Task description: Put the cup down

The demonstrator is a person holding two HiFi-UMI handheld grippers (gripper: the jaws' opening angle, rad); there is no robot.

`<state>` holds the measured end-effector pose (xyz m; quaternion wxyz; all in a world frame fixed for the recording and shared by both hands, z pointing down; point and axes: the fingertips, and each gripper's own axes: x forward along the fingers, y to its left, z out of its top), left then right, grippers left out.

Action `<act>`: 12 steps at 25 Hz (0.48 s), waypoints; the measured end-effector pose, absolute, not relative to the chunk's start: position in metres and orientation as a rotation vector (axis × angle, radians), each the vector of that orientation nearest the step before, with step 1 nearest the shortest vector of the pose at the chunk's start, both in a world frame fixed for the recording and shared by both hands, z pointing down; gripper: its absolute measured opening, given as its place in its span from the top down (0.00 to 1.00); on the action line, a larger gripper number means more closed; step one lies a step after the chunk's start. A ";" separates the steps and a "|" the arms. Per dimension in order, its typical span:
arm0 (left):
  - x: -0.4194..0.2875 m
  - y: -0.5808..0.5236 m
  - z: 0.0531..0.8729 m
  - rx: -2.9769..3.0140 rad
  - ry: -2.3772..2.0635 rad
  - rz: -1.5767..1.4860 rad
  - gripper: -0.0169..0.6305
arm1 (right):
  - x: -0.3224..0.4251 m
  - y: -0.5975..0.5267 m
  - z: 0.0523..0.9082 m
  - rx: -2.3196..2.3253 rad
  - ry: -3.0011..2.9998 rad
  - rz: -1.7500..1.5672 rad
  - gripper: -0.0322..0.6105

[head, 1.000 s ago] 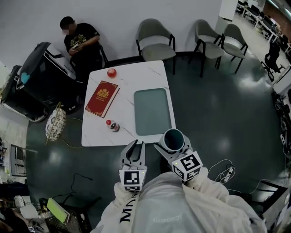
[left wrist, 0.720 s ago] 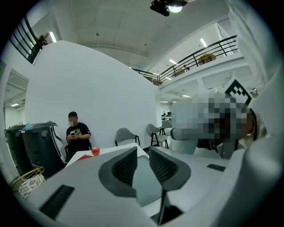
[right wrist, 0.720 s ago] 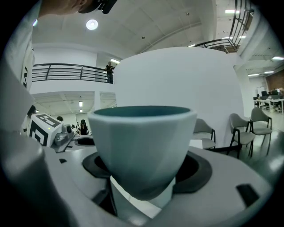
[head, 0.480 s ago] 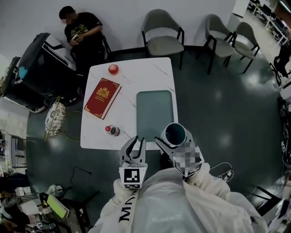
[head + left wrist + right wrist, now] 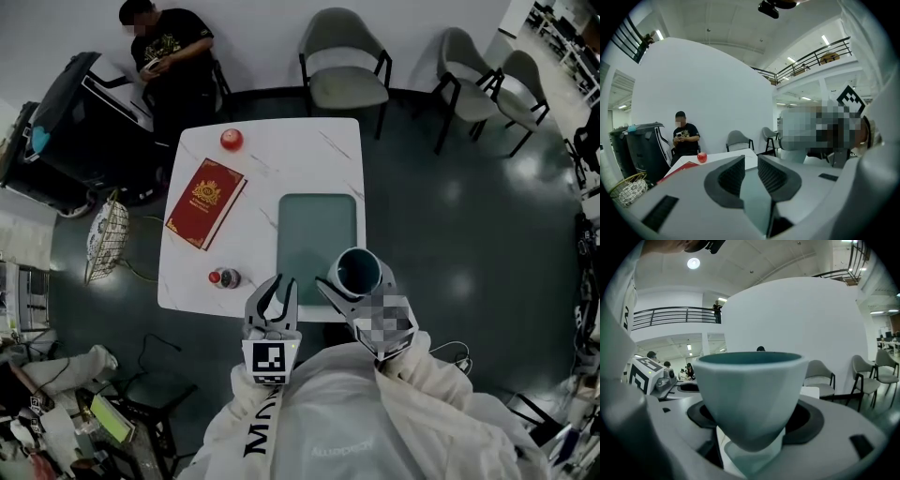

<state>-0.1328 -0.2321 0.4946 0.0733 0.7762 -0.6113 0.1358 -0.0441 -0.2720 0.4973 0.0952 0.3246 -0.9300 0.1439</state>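
Note:
A pale cup (image 5: 357, 271) with a dark teal inside is upright in my right gripper (image 5: 355, 283), whose jaws are shut on its lower body. It hangs over the near right corner of the white table (image 5: 309, 150), at the near end of the teal mat (image 5: 316, 230). In the right gripper view the cup (image 5: 750, 390) fills the middle, gripped at its narrow base by that gripper (image 5: 751, 437). My left gripper (image 5: 273, 298) is at the table's near edge, left of the cup, with its jaws a little apart and nothing between them (image 5: 751, 174).
On the table lie a red book (image 5: 205, 202), a red apple (image 5: 231, 140) at the far side and a small red-capped bottle (image 5: 223, 277) near the front left. Chairs (image 5: 345, 70) stand beyond it. A seated person (image 5: 167, 52), a black bin (image 5: 66, 122) and a wire basket (image 5: 103, 246) are at the left.
The table has drawn nearer to both grippers. The cup, earlier in front of the table's near edge, is now over its near right corner. Both grips look unchanged.

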 end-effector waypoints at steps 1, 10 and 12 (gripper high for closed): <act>-0.133 -0.236 0.497 2.319 -1.833 0.416 0.83 | -0.044 -0.276 0.500 0.959 -2.754 0.431 0.37; -0.142 -0.270 0.509 2.245 -1.863 0.436 0.83 | -0.052 -0.320 0.517 0.912 -2.744 0.415 0.37; -0.144 -0.278 0.513 2.228 -1.869 0.440 0.83 | -0.057 -0.329 0.520 0.893 -2.746 0.412 0.37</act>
